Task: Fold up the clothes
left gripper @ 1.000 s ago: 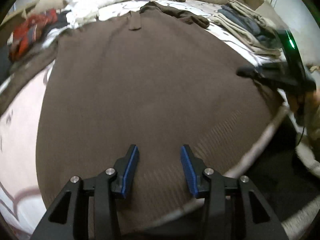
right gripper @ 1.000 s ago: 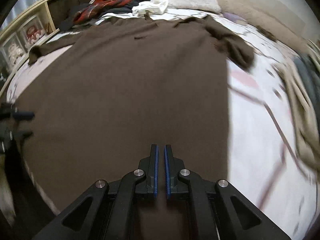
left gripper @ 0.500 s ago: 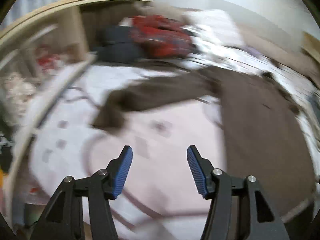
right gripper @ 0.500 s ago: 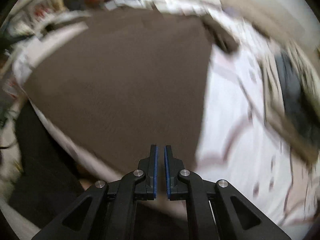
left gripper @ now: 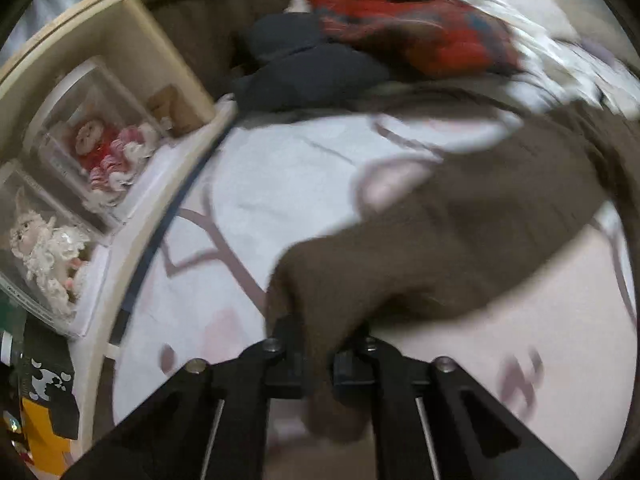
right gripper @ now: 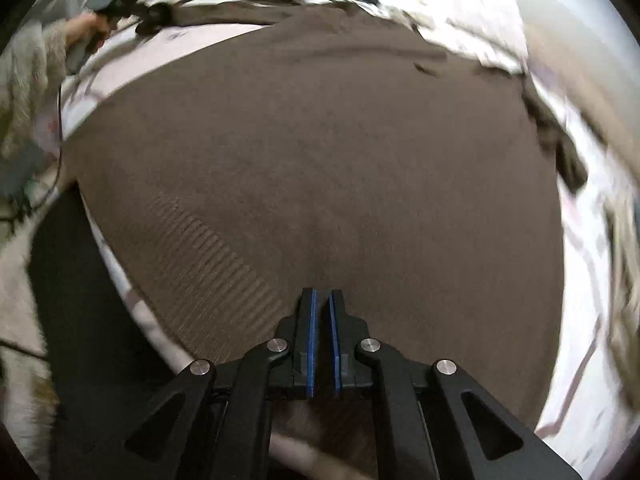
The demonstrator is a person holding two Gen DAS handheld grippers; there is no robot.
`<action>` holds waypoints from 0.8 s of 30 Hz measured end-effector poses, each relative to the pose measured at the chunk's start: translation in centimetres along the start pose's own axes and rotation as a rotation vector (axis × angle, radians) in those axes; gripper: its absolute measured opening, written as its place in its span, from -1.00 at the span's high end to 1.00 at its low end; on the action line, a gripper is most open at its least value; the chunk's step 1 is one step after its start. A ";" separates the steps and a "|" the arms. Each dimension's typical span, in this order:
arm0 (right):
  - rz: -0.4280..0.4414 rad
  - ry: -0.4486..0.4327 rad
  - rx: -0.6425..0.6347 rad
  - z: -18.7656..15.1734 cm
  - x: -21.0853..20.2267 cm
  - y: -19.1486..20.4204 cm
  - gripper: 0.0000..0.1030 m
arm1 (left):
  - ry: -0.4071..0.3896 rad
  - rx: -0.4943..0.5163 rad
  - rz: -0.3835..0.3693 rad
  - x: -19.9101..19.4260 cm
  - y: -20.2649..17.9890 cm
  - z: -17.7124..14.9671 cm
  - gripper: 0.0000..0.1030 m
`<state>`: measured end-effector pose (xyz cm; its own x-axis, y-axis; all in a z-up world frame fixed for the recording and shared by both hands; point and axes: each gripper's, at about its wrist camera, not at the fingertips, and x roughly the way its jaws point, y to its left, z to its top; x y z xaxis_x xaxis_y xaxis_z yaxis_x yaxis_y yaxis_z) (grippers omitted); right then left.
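1. Left wrist view, blurred. The left gripper [left gripper: 318, 332] has just been closing, and its black fingers [left gripper: 289, 340] are now clamped on the cuff end of the brown sweater's sleeve [left gripper: 440, 240]. The cloth bunches between the fingers and hides their pads. The sleeve runs up and to the right across a white bedsheet [left gripper: 288, 168] printed with pale pink and mauve shapes. Beyond it, at the far edge of the bed, lie a dark navy garment [left gripper: 308, 72] and a red plaid garment [left gripper: 416, 36], touching each other. To the left, a wooden shelf unit [left gripper: 160, 52] holds clear boxes with dolls [left gripper: 100, 148] inside.

2. Right wrist view. The right gripper [right gripper: 322, 340] has its blue-padded tongs together, with nothing between them. It hovers over the brown sweater [right gripper: 320, 140], which lies spread flat on the bed, ribbed hem [right gripper: 216, 256] nearest the camera. At top left, a person's hand [right gripper: 86, 30] holds the other gripper at the far sleeve.
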<state>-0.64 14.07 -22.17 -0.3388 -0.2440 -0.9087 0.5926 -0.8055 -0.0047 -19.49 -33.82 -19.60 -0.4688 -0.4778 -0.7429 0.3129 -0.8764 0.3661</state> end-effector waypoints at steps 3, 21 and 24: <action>0.054 0.012 0.058 0.3 0.0 -1.1 0.88 | -0.048 -0.073 0.071 -0.3 3.7 3.6 0.85; 0.005 -0.184 0.169 6.0 -7.8 -10.0 -0.65 | 0.119 0.044 0.053 2.0 2.7 2.5 -0.29; -0.115 -0.264 0.152 10.2 -9.1 -14.9 -0.65 | 0.085 0.106 0.014 -1.7 0.9 0.9 -0.29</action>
<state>-13.81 22.78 -9.54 -0.5865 -0.2625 -0.7662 0.4302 -0.9025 -0.0201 -19.18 -33.90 -17.48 -0.3923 -0.4867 -0.7805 0.2273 -0.8735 0.4304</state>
